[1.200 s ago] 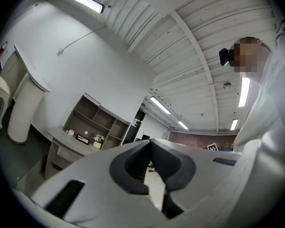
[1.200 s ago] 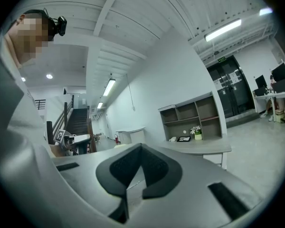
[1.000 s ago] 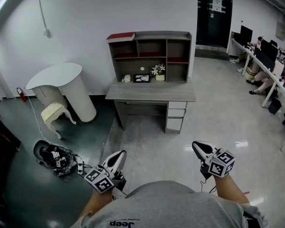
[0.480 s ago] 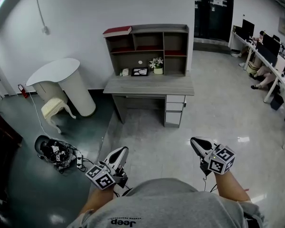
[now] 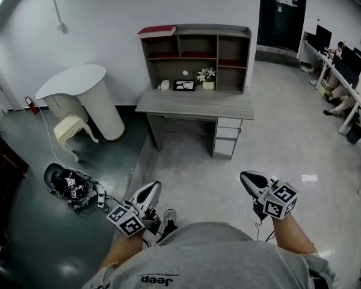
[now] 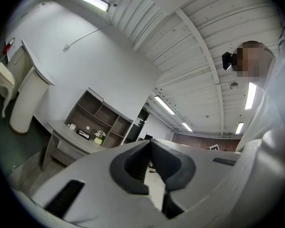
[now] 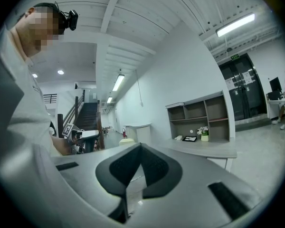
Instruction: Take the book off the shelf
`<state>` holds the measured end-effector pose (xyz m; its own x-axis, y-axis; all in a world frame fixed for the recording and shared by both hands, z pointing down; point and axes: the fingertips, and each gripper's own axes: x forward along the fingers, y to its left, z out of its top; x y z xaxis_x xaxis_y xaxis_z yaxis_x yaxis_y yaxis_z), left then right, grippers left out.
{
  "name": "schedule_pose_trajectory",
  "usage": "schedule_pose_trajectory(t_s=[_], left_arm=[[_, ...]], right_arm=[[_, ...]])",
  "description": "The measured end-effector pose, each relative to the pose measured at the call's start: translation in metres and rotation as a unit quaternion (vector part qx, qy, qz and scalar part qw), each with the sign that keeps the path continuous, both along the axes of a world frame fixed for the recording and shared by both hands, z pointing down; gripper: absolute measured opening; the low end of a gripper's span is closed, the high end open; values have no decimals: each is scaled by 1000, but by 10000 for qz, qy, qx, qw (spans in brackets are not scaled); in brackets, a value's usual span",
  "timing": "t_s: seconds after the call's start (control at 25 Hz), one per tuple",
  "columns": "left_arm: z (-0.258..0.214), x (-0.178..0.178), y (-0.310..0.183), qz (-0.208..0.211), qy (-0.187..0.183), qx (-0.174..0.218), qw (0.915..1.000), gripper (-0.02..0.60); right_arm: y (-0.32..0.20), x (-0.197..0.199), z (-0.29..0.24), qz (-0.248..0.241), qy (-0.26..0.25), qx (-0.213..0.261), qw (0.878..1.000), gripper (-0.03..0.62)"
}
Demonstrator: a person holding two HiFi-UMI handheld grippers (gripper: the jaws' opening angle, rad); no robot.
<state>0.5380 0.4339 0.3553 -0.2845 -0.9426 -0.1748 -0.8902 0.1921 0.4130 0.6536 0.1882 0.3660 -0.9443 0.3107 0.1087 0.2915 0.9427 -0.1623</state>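
The book (image 5: 157,31), red, lies flat on top of the shelf (image 5: 195,56), at its far left corner, untouched. The shelf stands on the counter (image 5: 195,104) by the far wall, well apart from us. We hold the left gripper (image 5: 149,191) and the right gripper (image 5: 251,180) low and near, each with jaws together on nothing. No step is done: approach, grasp and lift-off remain. The floor (image 5: 186,173) ahead shows no obstacle. A white round cabinet (image 5: 78,95), a cream stool (image 5: 69,131) and a cable pile (image 5: 69,191) lie left, off our path.
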Motion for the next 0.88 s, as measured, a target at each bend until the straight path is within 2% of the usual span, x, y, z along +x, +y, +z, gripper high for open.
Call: schedule_pose_trajectory(t_s=[0.32, 0.64, 0.88], left_arm=[[7, -87, 4, 178, 62, 99, 9998, 15], [-6, -207, 27, 343, -73, 224, 9991, 15], [-7, -291, 61, 339, 31, 276, 9990, 15]], right_arm=[[7, -83, 1, 126, 1, 171, 9998, 9], [37, -204, -8, 193, 49, 199, 9996, 9], [72, -299, -20, 121, 118, 227, 9996, 9]])
